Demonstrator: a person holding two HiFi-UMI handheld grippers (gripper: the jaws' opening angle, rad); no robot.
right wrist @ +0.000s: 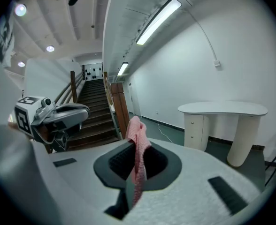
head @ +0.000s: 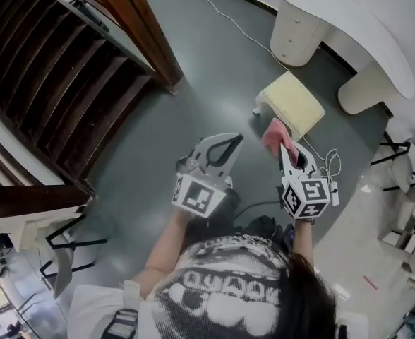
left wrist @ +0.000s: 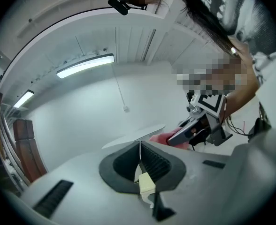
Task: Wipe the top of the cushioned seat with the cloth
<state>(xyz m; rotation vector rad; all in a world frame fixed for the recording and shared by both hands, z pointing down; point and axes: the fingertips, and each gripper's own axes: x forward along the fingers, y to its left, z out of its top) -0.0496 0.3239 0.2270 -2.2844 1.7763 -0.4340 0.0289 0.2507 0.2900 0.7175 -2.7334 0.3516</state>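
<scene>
1 cloth (head: 272, 134) in right gripper (head: 286, 147); 1 seat (head: 293, 102).

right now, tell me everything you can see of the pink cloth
The pink, nubby woven cloth is clamped in the shut right tongs. It is bunched into a narrow fold. A crumpled tuft stands up past the tips and a thin strip trails back between the ribbed pads. In the head view it shows as a small rumpled wad held in the air near the cream cushioned seat, not lying on it. Only the tongs touch it.
</scene>
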